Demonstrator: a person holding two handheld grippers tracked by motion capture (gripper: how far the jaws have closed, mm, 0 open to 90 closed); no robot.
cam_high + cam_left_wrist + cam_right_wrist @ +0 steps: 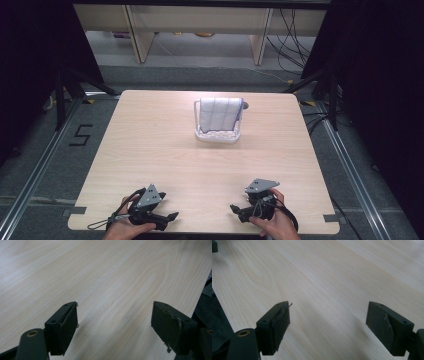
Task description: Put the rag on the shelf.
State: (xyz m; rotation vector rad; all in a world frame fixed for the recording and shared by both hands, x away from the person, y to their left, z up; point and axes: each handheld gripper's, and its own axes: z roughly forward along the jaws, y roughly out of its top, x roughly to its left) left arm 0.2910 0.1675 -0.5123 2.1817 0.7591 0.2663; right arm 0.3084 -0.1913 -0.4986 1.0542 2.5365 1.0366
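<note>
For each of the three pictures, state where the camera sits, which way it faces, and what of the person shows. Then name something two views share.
High view: above the person's side, facing forward and down on the table and the towel rack; both hands show, holding the left gripper and right gripper.
Left gripper view: rides the left gripper, facing bare wood.
Right gripper view: rides the right gripper, likewise.
Shared: open jaws over the tabletop.

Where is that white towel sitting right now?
In the high view, the white towel hangs over a small white rack at the table's far middle, well beyond both grippers.
</note>
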